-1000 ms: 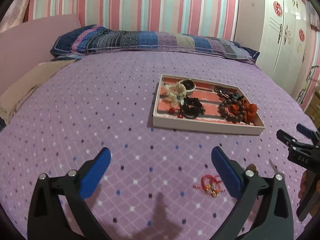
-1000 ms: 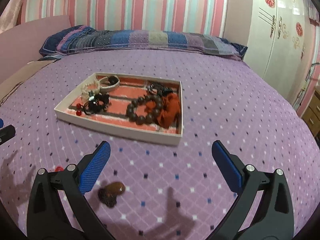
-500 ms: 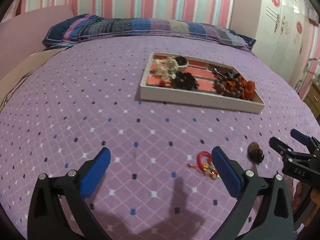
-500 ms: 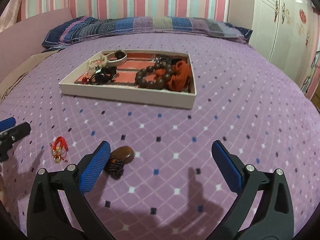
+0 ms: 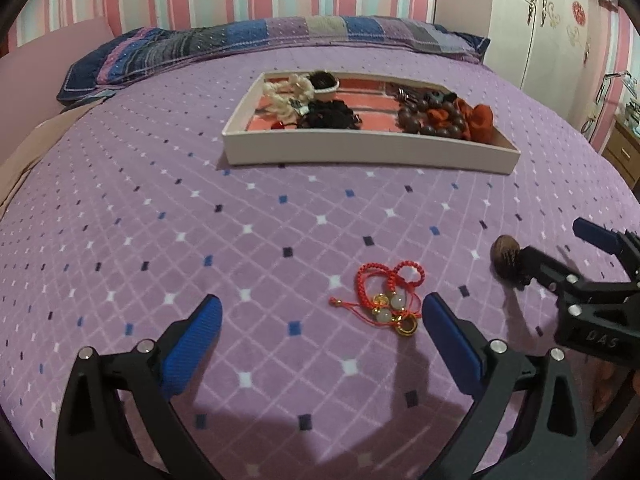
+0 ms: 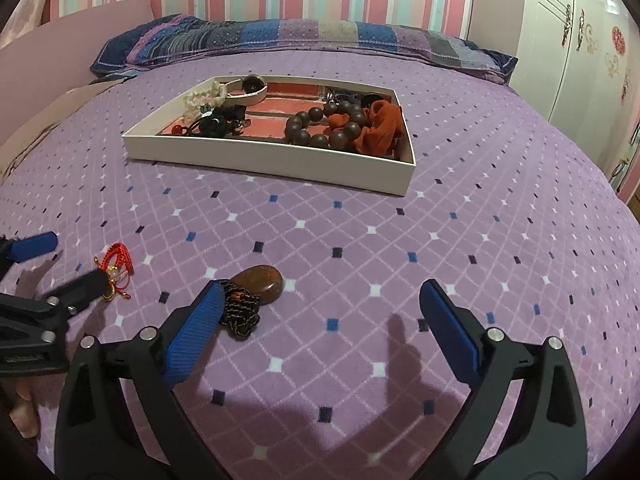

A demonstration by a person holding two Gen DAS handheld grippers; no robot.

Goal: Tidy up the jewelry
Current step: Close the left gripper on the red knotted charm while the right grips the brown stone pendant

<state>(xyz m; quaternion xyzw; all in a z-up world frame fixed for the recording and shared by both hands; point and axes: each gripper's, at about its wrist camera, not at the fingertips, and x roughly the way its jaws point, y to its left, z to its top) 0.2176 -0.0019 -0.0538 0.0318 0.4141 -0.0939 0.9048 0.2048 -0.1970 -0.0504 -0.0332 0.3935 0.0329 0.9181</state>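
Jewelry: most pieces lie in a tray, two lie loose on the bed nearer the grippers.
Bed point(image 5: 160, 220): purple cover with a diamond pattern; carries everything.
Pillow point(image 5: 248, 42): striped, along the far edge of the bed.
Tray point(image 5: 360, 148): shallow, white-walled, red-lined, toward the far side of the bed.
Tray contents: cream braid point(image 5: 290, 90) and black tangle point(image 5: 330, 114) at the left end; dark bead bracelet point(image 6: 320, 126) touching an orange scrunchie point(image 6: 380, 128) at the right end.
Left gripper point(image 5: 320, 332): low over the bed's near edge, fingers apart, holding nothing.
Right gripper point(image 6: 316, 320): low over the near edge, fingers wide apart, holding nothing.
Red cord bracelet point(image 5: 390, 296): loose on the bed, with pale and gold beads, just inside the left gripper's right finger point(image 5: 448, 336).
Brown stone point(image 6: 258, 282): on a dark knotted cord, loose on the bed; the cord touches the tip of the right gripper's left finger point(image 6: 196, 328).
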